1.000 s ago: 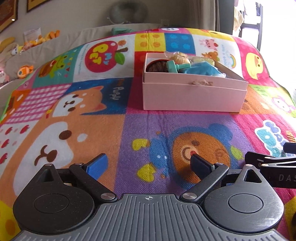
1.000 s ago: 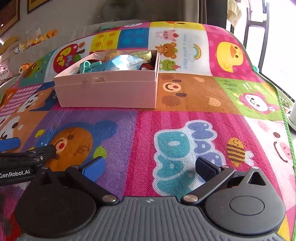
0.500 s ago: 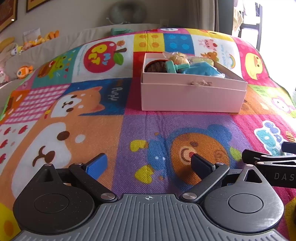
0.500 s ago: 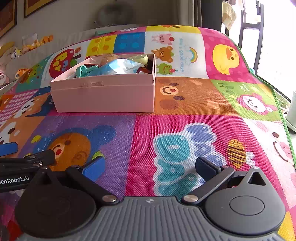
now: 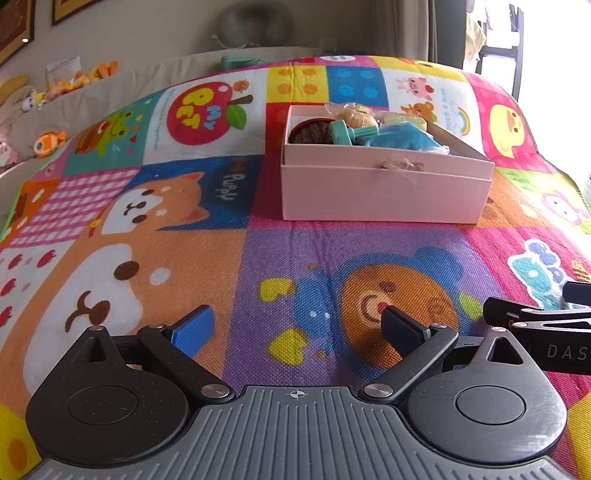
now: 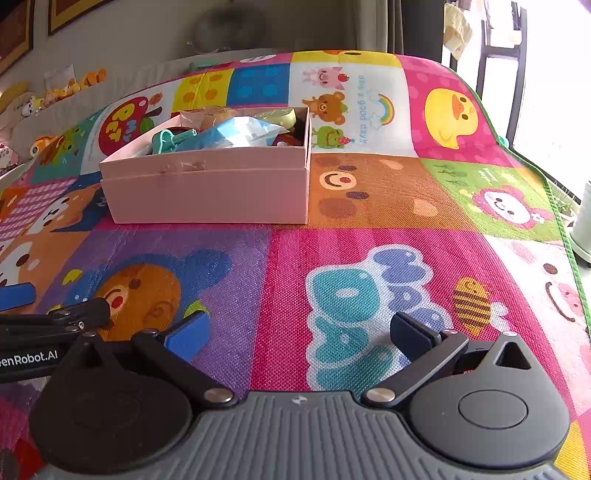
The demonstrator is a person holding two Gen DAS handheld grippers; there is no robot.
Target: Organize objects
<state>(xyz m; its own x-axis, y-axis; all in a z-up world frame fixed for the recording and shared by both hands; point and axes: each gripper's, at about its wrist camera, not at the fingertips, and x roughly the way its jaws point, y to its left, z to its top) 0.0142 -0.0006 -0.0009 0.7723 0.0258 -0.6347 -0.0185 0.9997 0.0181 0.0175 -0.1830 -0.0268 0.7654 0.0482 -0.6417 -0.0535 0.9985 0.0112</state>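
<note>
A pink open box (image 5: pixel 384 192) stands on the colourful play mat (image 5: pixel 184 258), well ahead of both grippers; it also shows in the right wrist view (image 6: pixel 207 192). It holds several items: a teal plastic toy (image 5: pixel 347 133), a blue packet (image 5: pixel 402 140), a brown round thing (image 5: pixel 312 131) and wrapped snacks (image 5: pixel 356 112). My left gripper (image 5: pixel 297 328) is open and empty, low over the mat. My right gripper (image 6: pixel 301 334) is open and empty beside it, to the right.
The mat's right edge (image 6: pixel 554 195) runs beside a bright window. Soft toys (image 5: pixel 48 142) line a ledge at the far left. A wall with a fan-like object (image 5: pixel 251 26) is behind the mat.
Both views have shifted slightly; the box sits a little further left and lower in the right wrist view. Both grippers stay open.
</note>
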